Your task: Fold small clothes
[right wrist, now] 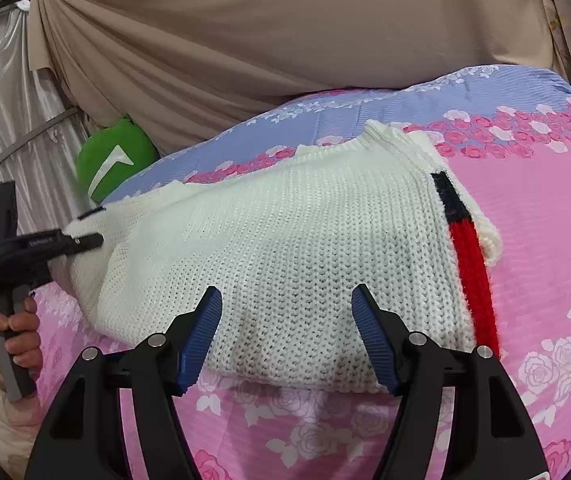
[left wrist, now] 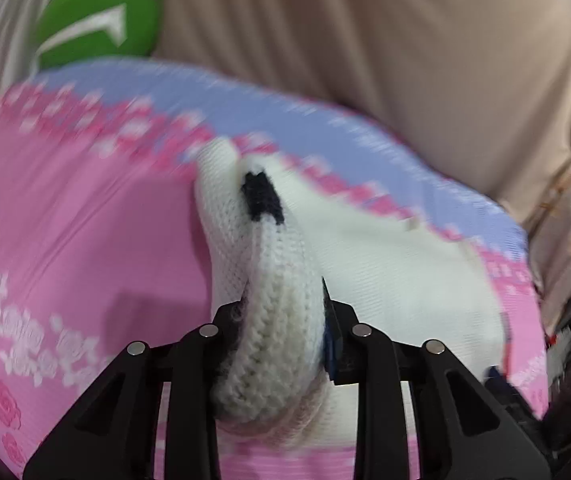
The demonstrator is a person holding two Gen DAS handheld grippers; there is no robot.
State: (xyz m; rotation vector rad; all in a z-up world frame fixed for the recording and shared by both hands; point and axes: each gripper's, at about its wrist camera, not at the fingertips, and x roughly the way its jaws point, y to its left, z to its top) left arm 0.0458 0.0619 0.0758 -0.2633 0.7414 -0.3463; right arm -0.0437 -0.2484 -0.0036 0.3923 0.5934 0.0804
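In the left wrist view, the left gripper has its jaws drawn in on a thick bunch of the white knitted sweater, a rolled fold with a small dark patch, and the pads press into the wool on both sides, so it has hold of the cloth. The rest of the sweater spreads away to the right over the pink flowered bedspread, whose lilac band runs along the far edge; the picture is blurred. A green cushion sits beyond the far left corner of the bed. In the right wrist view, the right gripper stands wide open and holds nothing; its blue pads hover just over the near hem of the sweater. The sweater lies straight ahead of it, its long axis running left to right across the bed, with a red and dark stripe down its right side. At the left end the left gripper, held in a hand, pinches that end and lifts it off the bedspread. The near hem is nearest to the right gripper, so I judge that a grip there comes next.
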